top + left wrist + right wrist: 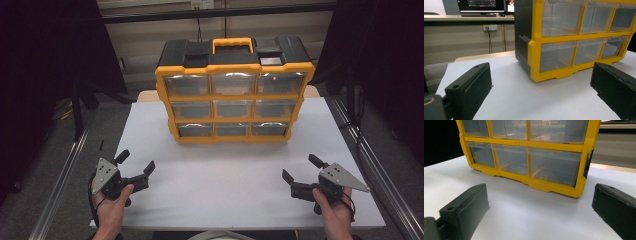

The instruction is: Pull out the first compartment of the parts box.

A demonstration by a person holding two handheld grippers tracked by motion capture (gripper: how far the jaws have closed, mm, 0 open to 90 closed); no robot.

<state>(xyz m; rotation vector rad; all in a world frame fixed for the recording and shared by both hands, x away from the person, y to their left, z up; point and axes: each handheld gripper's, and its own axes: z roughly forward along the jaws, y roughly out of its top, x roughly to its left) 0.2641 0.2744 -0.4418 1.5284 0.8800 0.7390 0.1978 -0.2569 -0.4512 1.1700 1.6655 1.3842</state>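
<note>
On white table (225, 190): yellow-black drawer organizer (233, 90), nine clear drawers shut.

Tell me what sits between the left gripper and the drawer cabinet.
Nothing: in the high view, bare white tabletop separates the open left gripper from the drawer cabinet. The left gripper view shows the same bare stretch.

Lab: monitors (482, 5), black curtains (45, 75)
</note>
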